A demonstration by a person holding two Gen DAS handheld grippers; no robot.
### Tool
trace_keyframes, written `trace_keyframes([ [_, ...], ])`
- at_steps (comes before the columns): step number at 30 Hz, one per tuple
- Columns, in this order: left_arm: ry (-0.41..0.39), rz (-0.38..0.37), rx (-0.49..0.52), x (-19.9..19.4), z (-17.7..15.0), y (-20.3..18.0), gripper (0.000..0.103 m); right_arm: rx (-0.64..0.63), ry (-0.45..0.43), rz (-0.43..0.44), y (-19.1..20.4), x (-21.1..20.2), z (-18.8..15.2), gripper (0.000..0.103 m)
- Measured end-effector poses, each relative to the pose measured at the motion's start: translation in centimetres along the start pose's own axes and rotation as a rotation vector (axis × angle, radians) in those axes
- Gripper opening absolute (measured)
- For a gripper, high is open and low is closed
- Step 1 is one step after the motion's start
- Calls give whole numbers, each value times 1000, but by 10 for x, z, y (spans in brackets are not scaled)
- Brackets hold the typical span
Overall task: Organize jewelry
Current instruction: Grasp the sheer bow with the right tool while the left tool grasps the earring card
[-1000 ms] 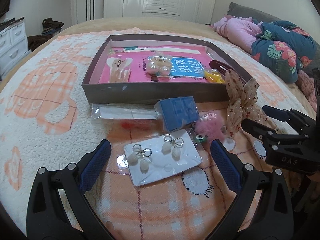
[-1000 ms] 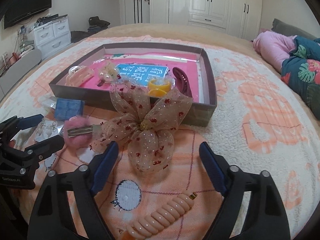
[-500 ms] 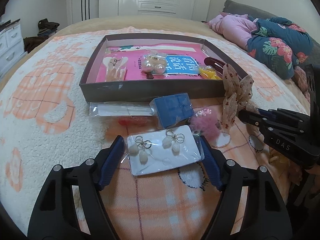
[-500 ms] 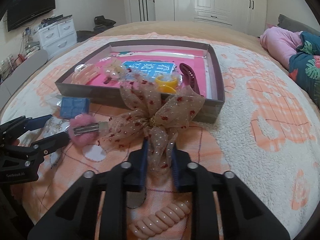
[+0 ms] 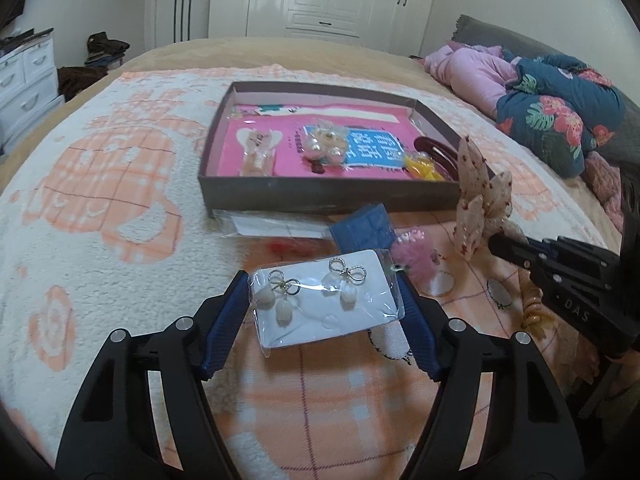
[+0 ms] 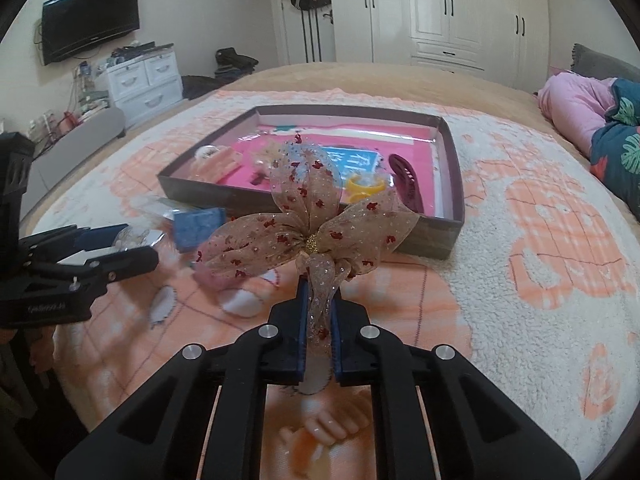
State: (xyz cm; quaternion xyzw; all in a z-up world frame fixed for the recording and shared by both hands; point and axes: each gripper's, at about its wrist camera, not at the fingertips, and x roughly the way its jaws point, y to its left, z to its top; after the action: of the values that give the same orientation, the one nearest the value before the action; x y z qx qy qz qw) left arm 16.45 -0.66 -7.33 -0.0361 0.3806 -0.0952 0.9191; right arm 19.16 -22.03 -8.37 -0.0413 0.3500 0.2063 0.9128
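White card of bow-and-pearl earrings in clear wrap [image 5: 326, 298] sits pinched between the left gripper [image 5: 323, 295] fingers, above the orange-checked blanket [image 5: 120, 208]. Sheer beige ribbon bow with red specks [image 6: 308, 232] is clamped by the right gripper [image 6: 319, 312], before the shallow brown box [image 6: 448, 236].
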Motion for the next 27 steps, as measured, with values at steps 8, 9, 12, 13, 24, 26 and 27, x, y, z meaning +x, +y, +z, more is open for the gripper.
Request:
trace_keyframes([
  [8,-47,26,-18,-13,8,9,62,-43,-33,44,16,-12,0,9],
  [9,-51,29,-21,-14,9,10,62,-50,-36,50,19,-13,1,9],
  [12,-65,38,-34,-16,13,15,62,-71,-44,62,25,-14,2,9],
  [13,-68,39,-37,-17,13,16,62,-77,-48,64,27,-14,3,9],
  [24,-91,44,-61,-13,26,21,62,-97,-84,57,32,-13,17,9],
  [26,-96,42,-62,-13,28,20,62,-95,-91,54,32,-14,19,9],
  [27,-100,43,-62,-12,30,20,62,-90,-94,53,30,-13,21,9],
])
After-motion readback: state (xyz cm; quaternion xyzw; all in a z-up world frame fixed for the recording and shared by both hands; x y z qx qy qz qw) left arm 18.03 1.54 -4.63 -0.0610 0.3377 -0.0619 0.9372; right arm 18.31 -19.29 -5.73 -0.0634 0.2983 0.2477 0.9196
